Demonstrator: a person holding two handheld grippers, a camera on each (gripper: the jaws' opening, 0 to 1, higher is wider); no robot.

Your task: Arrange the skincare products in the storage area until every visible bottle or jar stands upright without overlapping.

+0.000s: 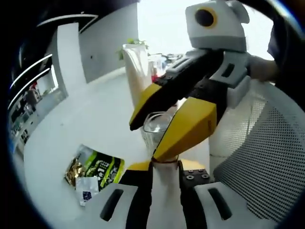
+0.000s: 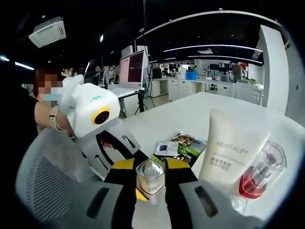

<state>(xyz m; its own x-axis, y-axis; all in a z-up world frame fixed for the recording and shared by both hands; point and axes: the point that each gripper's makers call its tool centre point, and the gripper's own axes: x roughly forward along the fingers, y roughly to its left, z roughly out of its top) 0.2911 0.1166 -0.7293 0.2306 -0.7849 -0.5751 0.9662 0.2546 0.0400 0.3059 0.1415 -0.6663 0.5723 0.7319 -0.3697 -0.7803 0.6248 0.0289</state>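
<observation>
In the right gripper view, a clear glass bottle [image 2: 150, 177] is being pinched between the jaws of the right gripper [image 2: 150, 183], with the left gripper [image 2: 125, 160] pressing in from the left. Beside it, a white tube [image 2: 232, 152] (marked REVITALIFT) and a red-filled bottle [image 2: 259, 172] are being kept upright on the white table [image 2: 190, 114]. In the left gripper view, the left gripper [image 1: 165, 168] is being held with its jaws narrowly parted around a pale object that cannot be identified; a green sachet [image 1: 97, 170] is lying flat.

Open-plan office: desks, monitor [image 2: 132, 67], mesh chair [image 2: 45, 176].
</observation>
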